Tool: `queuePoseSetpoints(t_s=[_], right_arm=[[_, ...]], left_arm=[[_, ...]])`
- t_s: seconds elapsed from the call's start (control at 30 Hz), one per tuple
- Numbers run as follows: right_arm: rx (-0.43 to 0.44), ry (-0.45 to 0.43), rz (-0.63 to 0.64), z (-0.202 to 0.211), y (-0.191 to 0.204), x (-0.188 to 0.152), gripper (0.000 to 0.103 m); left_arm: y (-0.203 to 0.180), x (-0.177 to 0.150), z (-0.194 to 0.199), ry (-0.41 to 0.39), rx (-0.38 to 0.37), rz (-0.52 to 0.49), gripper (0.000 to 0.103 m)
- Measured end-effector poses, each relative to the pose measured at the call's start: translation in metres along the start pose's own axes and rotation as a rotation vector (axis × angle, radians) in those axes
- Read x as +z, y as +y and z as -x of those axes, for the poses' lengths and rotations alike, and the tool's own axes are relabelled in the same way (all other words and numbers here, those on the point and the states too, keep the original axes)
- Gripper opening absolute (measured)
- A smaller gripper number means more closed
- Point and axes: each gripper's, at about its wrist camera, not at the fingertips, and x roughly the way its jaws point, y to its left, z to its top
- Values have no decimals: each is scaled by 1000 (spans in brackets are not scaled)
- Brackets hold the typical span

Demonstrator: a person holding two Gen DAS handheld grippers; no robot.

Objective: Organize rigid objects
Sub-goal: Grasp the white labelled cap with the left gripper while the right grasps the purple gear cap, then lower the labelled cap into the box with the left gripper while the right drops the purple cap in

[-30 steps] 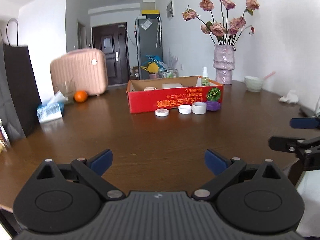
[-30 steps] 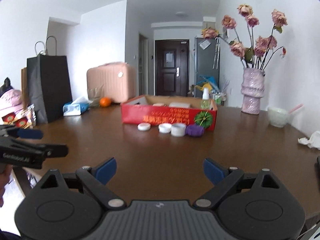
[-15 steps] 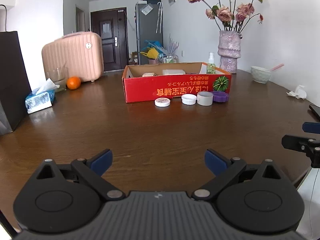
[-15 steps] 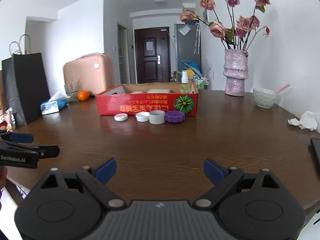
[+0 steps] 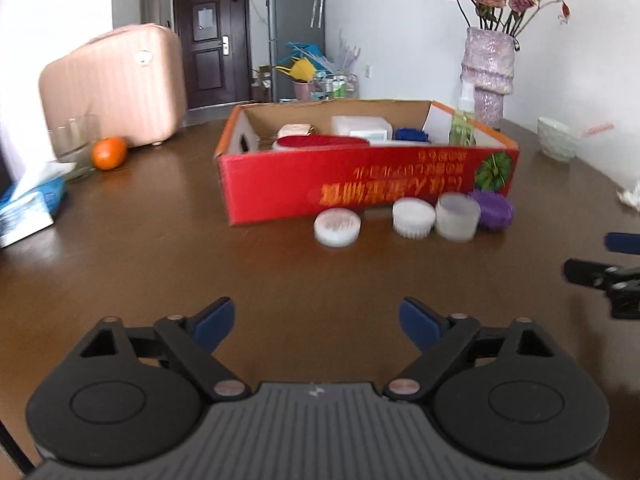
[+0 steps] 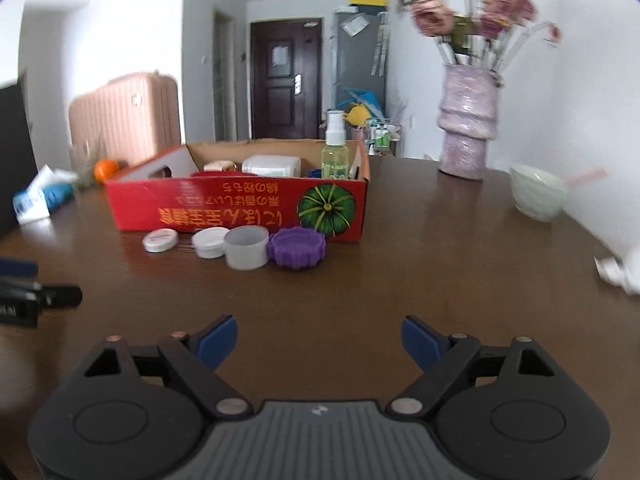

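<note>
A red cardboard box (image 5: 360, 188) (image 6: 240, 208) stands on the brown table, holding several items, among them a spray bottle (image 6: 335, 148). In front of it lie a flat white lid (image 5: 337, 227) (image 6: 160, 239), a ribbed white cap (image 5: 413, 218) (image 6: 210, 242), a grey-white cup-shaped cap (image 5: 457, 216) (image 6: 245, 247) and a purple ribbed lid (image 5: 492, 210) (image 6: 296, 247). My left gripper (image 5: 316, 322) and right gripper (image 6: 319, 338) hover over bare table short of the caps. Both sets of jaws are closing, with nothing between them.
A pink suitcase (image 5: 116, 84), a glass, an orange (image 5: 109, 153) and a tissue pack (image 5: 28, 204) stand at the left. A purple vase of dried roses (image 6: 468, 120) and a pale bowl (image 6: 536, 196) stand at the right, with crumpled tissue (image 6: 616, 272) near the right edge.
Both grippers have moved forward over the table toward the box and caps, which now look larger. Both pairs of fingers stand slightly narrower than before.
</note>
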Motion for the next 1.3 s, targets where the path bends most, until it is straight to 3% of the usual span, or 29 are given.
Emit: queuePoseSetpoints(t_s=[0.13, 0.2, 0.33, 0.43, 0.83, 1.07, 1.3], right_arm=[[40, 30, 10, -49, -1, 30, 76], [34, 72, 8, -73, 0, 38, 68], [62, 85, -20, -94, 1, 41, 62], [83, 80, -63, -100, -2, 44, 46], [103, 40, -110, -97, -12, 40, 45], [77, 3, -120, -65, -13, 27, 45], [161, -55, -215, 33, 1, -19, 45]], left_arm=[[5, 27, -50, 69, -38, 36, 71], [8, 35, -72, 88, -76, 62, 68], [6, 47, -92, 62, -71, 43, 57], [0, 49, -99, 36, -64, 4, 41], [-7, 43, -93, 9, -33, -39, 40], [10, 27, -39, 7, -35, 60, 40], [24, -20, 58, 0, -33, 129, 40]])
